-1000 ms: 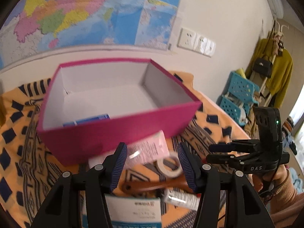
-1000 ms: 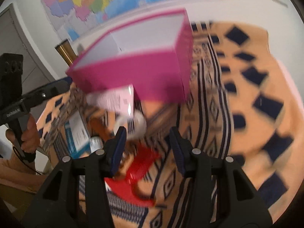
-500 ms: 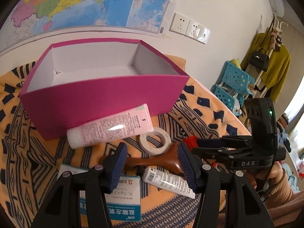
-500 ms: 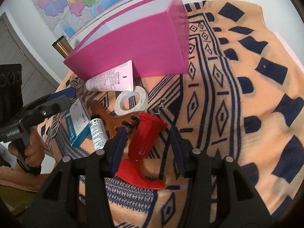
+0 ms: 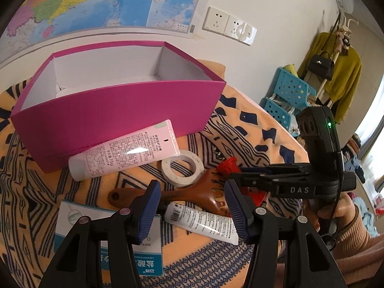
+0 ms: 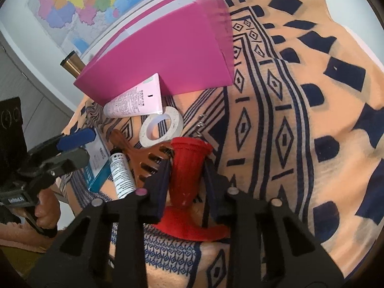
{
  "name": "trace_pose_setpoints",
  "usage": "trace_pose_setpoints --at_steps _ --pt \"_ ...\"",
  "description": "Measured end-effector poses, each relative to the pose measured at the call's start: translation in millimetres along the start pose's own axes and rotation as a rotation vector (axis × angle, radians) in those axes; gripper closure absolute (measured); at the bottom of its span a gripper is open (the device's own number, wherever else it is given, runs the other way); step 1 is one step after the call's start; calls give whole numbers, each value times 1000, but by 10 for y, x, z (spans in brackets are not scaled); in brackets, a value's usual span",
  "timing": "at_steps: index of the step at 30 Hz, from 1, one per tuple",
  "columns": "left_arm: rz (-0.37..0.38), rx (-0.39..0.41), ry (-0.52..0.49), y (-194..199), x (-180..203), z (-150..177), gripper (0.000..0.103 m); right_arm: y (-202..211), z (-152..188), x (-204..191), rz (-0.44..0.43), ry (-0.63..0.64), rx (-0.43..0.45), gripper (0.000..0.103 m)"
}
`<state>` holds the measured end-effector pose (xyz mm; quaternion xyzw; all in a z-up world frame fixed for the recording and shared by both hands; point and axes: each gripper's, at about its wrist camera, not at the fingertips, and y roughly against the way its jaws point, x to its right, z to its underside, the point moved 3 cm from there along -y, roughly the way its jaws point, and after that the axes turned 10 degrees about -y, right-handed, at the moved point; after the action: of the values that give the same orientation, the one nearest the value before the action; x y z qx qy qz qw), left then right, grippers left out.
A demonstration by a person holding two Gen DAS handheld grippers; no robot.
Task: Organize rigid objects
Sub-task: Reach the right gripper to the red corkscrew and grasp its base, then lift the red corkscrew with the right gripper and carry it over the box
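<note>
An open pink box (image 5: 120, 110) stands on the patterned cloth. In front of it lie a pink tube (image 5: 124, 151), a roll of white tape (image 5: 182, 168), a brown wooden comb (image 5: 192, 194), a white tube (image 5: 201, 220) and a blue-and-white carton (image 5: 105, 237). My left gripper (image 5: 192, 213) hovers open over the white tube and the comb, holding nothing. A red plastic piece (image 6: 189, 151) with a flared end lies beside the comb. My right gripper (image 6: 187, 166) is closing on it, its pads against both sides.
The orange and navy cloth (image 6: 300, 120) stretches bare to the right of the red piece. A brass cylinder (image 6: 72, 62) stands behind the box. Blue baskets (image 5: 288, 93) and a coat rack (image 5: 336, 67) stand off the table's far side.
Both grippers have come lower toward the objects. The right gripper's jaws have narrowed from a loose straddle to contact with the red piece. The left gripper's jaws kept their width.
</note>
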<state>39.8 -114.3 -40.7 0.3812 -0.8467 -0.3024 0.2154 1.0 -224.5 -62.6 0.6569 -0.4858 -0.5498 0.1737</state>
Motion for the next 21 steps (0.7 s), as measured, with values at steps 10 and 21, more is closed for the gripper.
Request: trace_pose_setpoints --at_steps 10,21 --pt "94 -24 -49 -113 216 -9 47 177 -18 -34 -32 4 44 75" --pt "132 -24 -107 -242 372 -150 47 401 -145 -292 -61 81 110 76"
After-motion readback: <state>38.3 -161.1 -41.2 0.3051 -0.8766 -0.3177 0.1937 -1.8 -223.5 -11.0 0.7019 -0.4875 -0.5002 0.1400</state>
